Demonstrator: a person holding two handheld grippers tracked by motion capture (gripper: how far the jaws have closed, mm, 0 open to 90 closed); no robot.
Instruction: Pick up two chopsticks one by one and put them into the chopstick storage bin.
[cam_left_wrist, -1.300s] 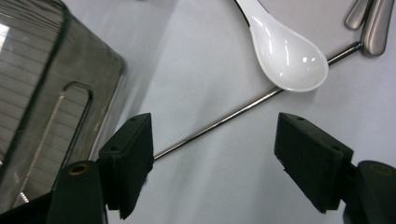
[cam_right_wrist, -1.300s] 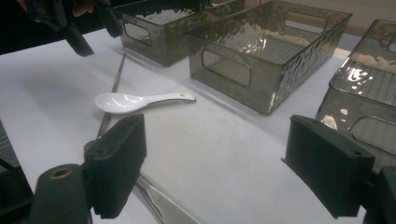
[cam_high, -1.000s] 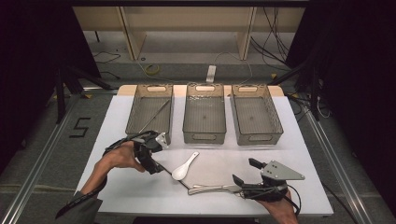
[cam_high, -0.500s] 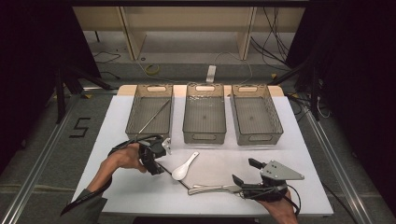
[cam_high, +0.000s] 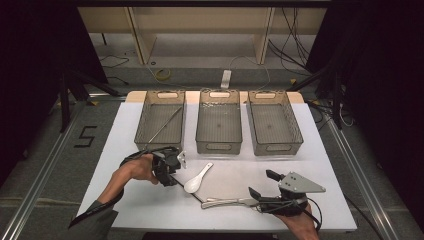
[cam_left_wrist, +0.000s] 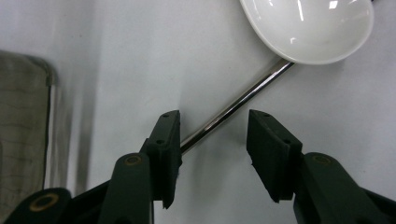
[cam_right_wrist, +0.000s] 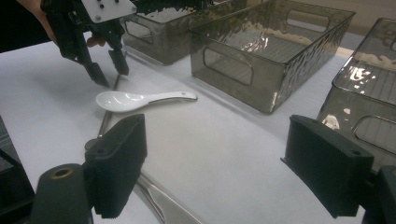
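A thin metal rod lies on the white table, its far end under the bowl of a white ceramic spoon. My left gripper points down over the rod with a jaw on each side. The jaws have just been closing. The left pad sits against the rod and the right pad is apart from it. From above, the left gripper is just left of the spoon. My right gripper rests wide open near the front edge, holding nothing, beside a metal utensil.
Three smoked-plastic bins stand in a row at the back of the table. The left bin holds another thin metal rod. The right gripper view shows the left gripper by the spoon, with bin walls close behind.
The left gripper has shifted slightly toward the spoon and its jaws have narrowed around the rod. The right gripper and the utensil beside it have stayed put.
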